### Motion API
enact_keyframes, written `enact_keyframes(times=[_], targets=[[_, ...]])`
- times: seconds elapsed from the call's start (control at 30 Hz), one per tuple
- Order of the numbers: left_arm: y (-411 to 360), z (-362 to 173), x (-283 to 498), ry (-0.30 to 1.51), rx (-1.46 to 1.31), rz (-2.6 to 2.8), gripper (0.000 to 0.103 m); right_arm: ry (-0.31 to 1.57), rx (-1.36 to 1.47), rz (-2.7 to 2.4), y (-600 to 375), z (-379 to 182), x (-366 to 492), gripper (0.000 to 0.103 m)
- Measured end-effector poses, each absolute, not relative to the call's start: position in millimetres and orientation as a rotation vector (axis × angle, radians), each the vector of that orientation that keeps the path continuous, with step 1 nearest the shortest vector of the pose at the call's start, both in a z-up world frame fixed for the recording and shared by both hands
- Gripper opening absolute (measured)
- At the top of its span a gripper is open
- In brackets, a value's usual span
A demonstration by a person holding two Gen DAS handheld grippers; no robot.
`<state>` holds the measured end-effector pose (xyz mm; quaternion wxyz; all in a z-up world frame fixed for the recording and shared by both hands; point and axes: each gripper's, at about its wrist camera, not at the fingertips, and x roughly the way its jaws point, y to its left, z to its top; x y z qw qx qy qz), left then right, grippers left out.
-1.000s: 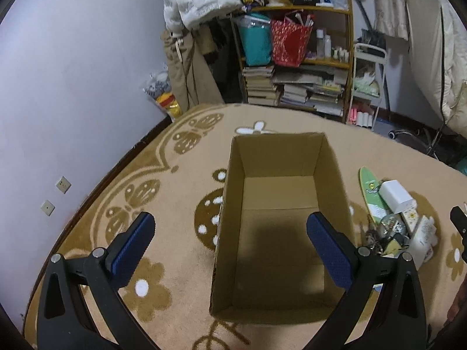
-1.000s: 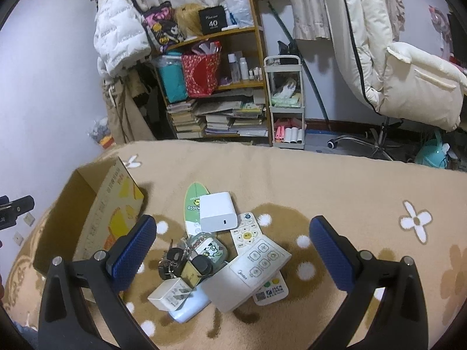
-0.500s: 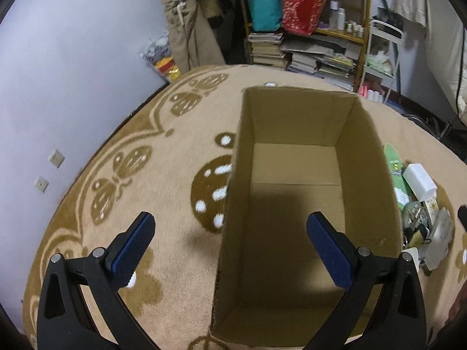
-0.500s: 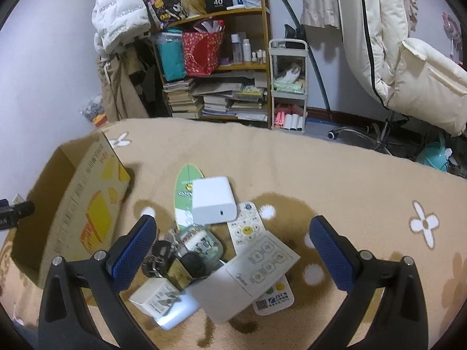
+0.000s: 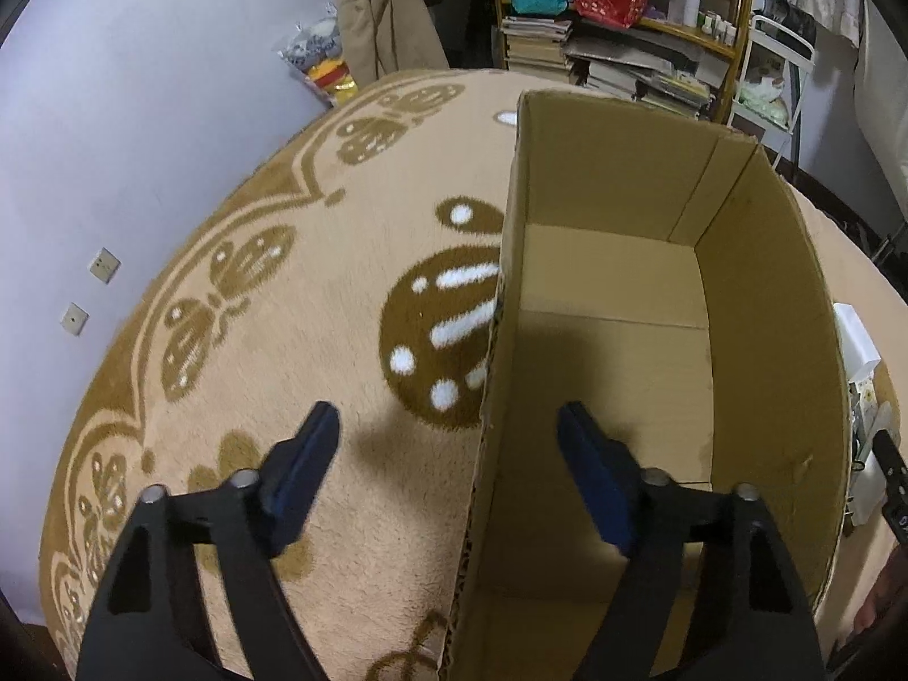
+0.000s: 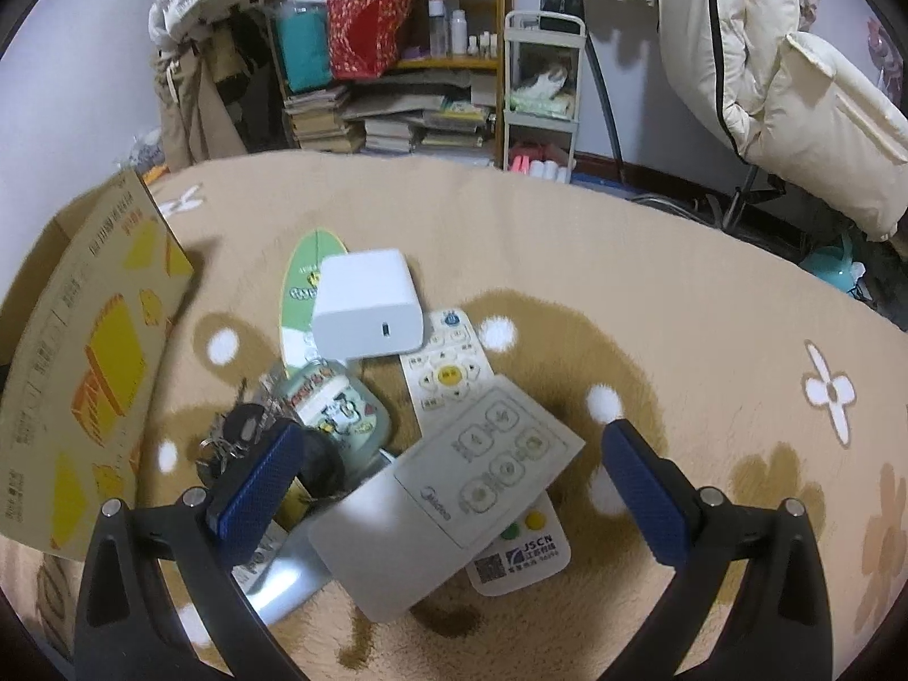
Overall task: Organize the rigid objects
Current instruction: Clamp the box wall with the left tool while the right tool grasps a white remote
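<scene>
Straddling the cardboard box (image 5: 760, 306) wall, left gripper (image 5: 448, 425) tilted down, closing

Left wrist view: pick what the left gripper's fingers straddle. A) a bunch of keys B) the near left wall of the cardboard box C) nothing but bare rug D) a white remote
B: the left gripper has one blue finger over the rug and the other inside the cardboard box, with the wall's edge between them, not yet pinched.
</scene>
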<state>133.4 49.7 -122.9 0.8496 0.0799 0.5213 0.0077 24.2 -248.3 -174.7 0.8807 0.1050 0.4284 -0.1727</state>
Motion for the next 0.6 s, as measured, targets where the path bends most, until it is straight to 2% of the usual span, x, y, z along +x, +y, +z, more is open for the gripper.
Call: enact_keyframes(times=[0.03, 0.1, 0.13, 0.2, 0.3, 0.4, 0.6], targets=[[50.4, -125.3, 134.4, 1.112, 0.166, 0.023, 0.069, 0.898, 0.217, -0.365, -248.5, -175.9, 24.3, 0.103], [52.1, -129.9, 135.5, 1.128, 0.171, 0.043, 0.053, 0.915, 0.226, -0.378, -251.1, -178.9, 24.5, 0.102], [52.3, -131.6, 135.6, 1.13, 0.174, 0.043, 0.05, 0.923, 0.239, -0.38, -252.6, -180.0, 25.0, 0.102], [52.4, -134.8, 135.3, 1.14, 0.172, 0.033, 0.038, 0.93, 0.266, -0.391, -258.3, -182.7, 23.3, 0.101], [51.1, -137.5, 134.4, 1.15, 0.135, -0.006, 0.022, 0.938, 0.318, -0.39, -265.7, -187.4, 20.7, 0.095], [46.3, -139.9, 132.9, 1.154, 0.139, -0.025, 0.012, 0.947, 0.354, -0.389, -270.3, -191.5, 20.2, 0.093], [40.9, -136.5, 129.4, 1.162, 0.119, -0.067, 0.007, 0.949, 0.368, -0.379, -268.9, -194.5, 20.3, 0.092]])
